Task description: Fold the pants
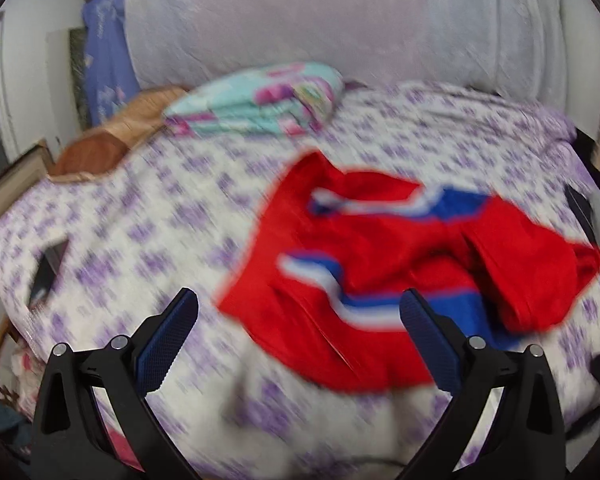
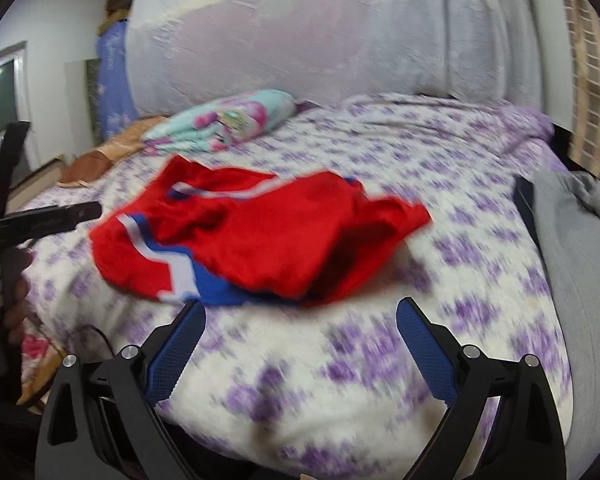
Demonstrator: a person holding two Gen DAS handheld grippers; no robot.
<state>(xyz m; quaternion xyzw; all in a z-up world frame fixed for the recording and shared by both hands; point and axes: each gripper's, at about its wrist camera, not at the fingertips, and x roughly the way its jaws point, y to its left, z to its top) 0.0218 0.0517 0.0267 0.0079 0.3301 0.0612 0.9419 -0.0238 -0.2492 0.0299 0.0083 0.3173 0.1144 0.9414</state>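
Observation:
Red pants (image 1: 400, 264) with blue and white stripes lie crumpled on a bed with a white and purple flowered sheet (image 1: 172, 216). My left gripper (image 1: 300, 308) is open and empty, hovering above the near edge of the pants. In the right wrist view the pants (image 2: 260, 232) lie ahead and to the left. My right gripper (image 2: 300, 316) is open and empty, just short of their near edge. Both views are blurred by motion.
A folded turquoise and pink blanket (image 1: 260, 100) and an orange-brown pillow (image 1: 112, 136) lie at the far left of the bed. A dark flat object (image 1: 46, 268) lies at the left. Grey cloth (image 2: 580, 264) lies on the right. The other gripper (image 2: 40, 220) shows at the left.

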